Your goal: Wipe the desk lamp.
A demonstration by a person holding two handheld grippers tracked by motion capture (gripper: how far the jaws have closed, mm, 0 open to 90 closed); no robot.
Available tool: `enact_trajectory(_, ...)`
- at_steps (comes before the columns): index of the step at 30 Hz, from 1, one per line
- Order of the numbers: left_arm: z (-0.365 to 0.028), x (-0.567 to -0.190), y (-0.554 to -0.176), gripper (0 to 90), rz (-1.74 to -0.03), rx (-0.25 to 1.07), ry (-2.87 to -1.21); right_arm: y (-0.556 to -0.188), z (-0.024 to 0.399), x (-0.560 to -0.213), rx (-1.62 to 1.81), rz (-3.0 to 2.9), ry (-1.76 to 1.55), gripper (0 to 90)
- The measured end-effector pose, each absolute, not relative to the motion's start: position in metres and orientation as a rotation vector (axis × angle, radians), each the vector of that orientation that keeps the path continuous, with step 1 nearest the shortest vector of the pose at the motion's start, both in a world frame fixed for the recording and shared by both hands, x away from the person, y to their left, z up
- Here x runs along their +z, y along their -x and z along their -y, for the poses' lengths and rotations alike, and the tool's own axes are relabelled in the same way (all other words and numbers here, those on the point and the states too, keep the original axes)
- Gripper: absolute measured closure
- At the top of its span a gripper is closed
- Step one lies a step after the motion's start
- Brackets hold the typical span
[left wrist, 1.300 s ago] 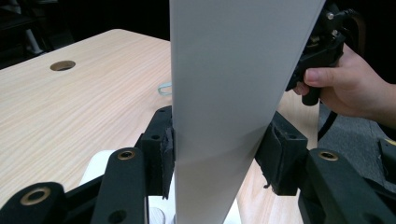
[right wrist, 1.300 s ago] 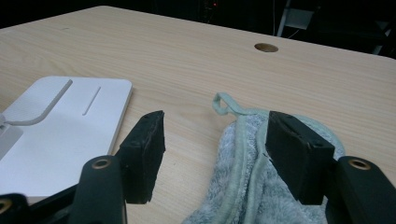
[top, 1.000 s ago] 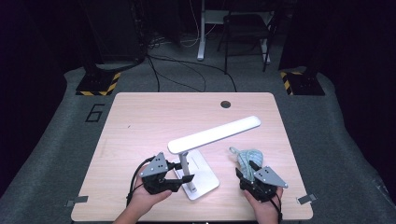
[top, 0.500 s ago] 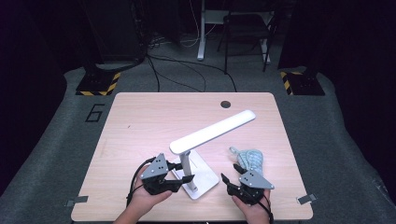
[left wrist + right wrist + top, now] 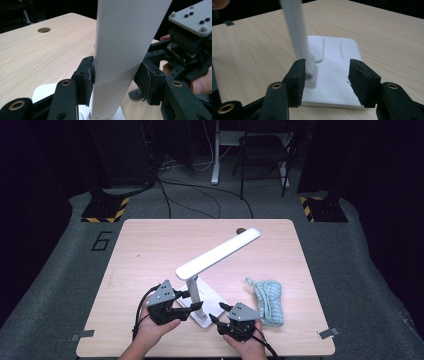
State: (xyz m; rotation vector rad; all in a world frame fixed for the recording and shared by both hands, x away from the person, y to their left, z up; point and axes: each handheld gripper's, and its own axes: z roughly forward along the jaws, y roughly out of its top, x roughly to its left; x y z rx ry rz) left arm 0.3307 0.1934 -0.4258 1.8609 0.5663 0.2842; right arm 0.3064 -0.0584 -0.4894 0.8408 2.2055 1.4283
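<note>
Clamping the desk lamp's post near the table's front edge, the left gripper should hold steady while the right gripper, jaws just closing yet empty, squarely straddles the lamp's base.

Table evenly lit against dark surroundings (near black); close lamp post blurred, soft shadows.

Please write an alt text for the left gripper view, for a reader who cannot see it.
The left gripper clamps the white upright post of a desk lamp between its black jaws, above a light wooden table. At right, a hand holds the right gripper.
</note>
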Motion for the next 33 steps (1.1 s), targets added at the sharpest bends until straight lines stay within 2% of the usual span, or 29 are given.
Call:
enact_trajectory(4, -0.195, -0.426, -0.332, 49.3, -0.551, 0.265, -1.856, -0.305, 0.043, -0.493, 1.503, -2.256, -0.855, 53.0)
enact_trajectory(5, -0.196, -0.425, -0.332, 49.2, -0.547, 0.250, -1.866, -0.306, 0.040, -0.494, 1.489, -2.258, -0.845, 55.5)
enact_trajectory(6, -0.196, -0.426, -0.332, 49.1, -0.548, 0.249, -1.859, -0.307, 0.036, -0.494, 1.473, -2.274, -0.842, 65.5)
enact_trajectory(9, -0.196, -0.426, -0.332, 48.1, -0.542, 0.232, -1.862, -0.310, 0.036, -0.493, 1.510, -2.278, -0.861, 69.9)
enact_trajectory(18, -0.196, -0.426, -0.331, 47.8, -0.538, 0.233, -1.863, -0.311, 0.035, -0.494, 1.499, -2.303, -0.836, 73.1)
enact_trajectory(21, -0.195, -0.426, -0.331, 47.8, -0.520, 0.225, -1.870, -0.311, 0.036, -0.494, 1.489, -2.318, -0.823, 78.3)
enact_trajectory(33, -0.194, -0.426, -0.329, 49.1, -0.515, 0.220, -1.869, -0.315, 0.040, -0.493, 1.467, -2.325, -0.830, 77.0)
